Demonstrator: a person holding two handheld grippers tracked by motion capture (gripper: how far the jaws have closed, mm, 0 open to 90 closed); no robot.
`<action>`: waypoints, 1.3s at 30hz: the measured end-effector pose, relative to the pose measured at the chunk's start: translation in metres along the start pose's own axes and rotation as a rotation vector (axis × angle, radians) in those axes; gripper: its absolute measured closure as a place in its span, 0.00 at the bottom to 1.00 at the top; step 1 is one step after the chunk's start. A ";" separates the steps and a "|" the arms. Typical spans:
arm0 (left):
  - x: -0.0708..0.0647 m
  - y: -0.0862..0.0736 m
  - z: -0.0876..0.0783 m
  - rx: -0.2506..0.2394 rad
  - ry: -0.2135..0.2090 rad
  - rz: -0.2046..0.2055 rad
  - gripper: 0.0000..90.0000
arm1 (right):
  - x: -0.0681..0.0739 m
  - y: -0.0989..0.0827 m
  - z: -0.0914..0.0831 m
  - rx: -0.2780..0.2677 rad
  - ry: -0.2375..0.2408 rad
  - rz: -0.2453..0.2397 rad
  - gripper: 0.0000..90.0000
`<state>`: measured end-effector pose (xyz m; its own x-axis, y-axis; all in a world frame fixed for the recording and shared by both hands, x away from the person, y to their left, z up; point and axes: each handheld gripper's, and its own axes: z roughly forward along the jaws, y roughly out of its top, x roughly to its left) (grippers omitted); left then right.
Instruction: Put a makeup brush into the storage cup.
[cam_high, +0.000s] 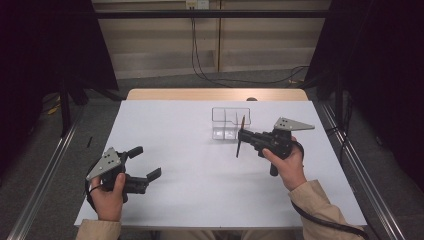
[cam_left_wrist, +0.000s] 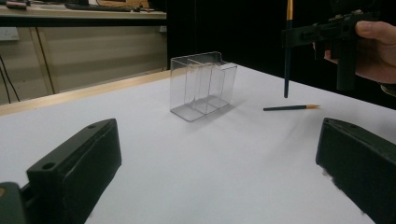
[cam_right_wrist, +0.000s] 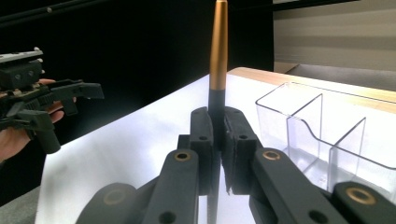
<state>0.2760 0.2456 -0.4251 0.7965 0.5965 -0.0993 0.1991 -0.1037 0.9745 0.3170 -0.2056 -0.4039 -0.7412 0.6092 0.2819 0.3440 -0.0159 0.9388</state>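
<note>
Between the pressed-together jaws of your right gripper (cam_high: 240, 136), a dark pen with a gold end (cam_right_wrist: 217, 56) stands upright, pinched near its middle and held above the desk (cam_high: 200, 200) just in front of the clear organizer (cam_high: 230, 123). Seen from the left gripper view, the pen's dark lower tip hangs clear of the white surface, with the gold end rising past the jaws. That organizer, a transparent box split into compartments, sits right of centre toward the far edge of the desk. A second pen (cam_left_wrist: 290, 108) of the same dark-and-gold kind lies flat on the desk near the organizer, on its right-edge side, below the held one. Your right hand (cam_high: 286, 165) grips the tool's handle toward the right edge. Near the front left corner, your left gripper (cam_high: 145, 162) rests in your left hand (cam_high: 107, 192), its jaws spread wide with nothing between them, pointing across the desk toward the organizer.
</note>
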 end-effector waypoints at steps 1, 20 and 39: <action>0.000 0.000 0.000 0.000 0.001 0.000 0.00 | -0.001 0.000 0.001 0.001 0.000 0.000 0.93; 0.000 -0.002 -0.001 0.011 -0.007 0.002 0.00 | -0.017 0.020 0.008 0.009 -0.042 -0.043 0.93; 0.001 -0.001 -0.002 -0.005 -0.009 -0.002 0.00 | -0.035 0.040 0.018 -0.007 -0.106 -0.080 0.93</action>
<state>0.2753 0.2473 -0.4259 0.8011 0.5896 -0.1027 0.1977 -0.0987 0.9753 0.3671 -0.2134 -0.3800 -0.7009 0.6891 0.1841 0.2821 0.0307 0.9589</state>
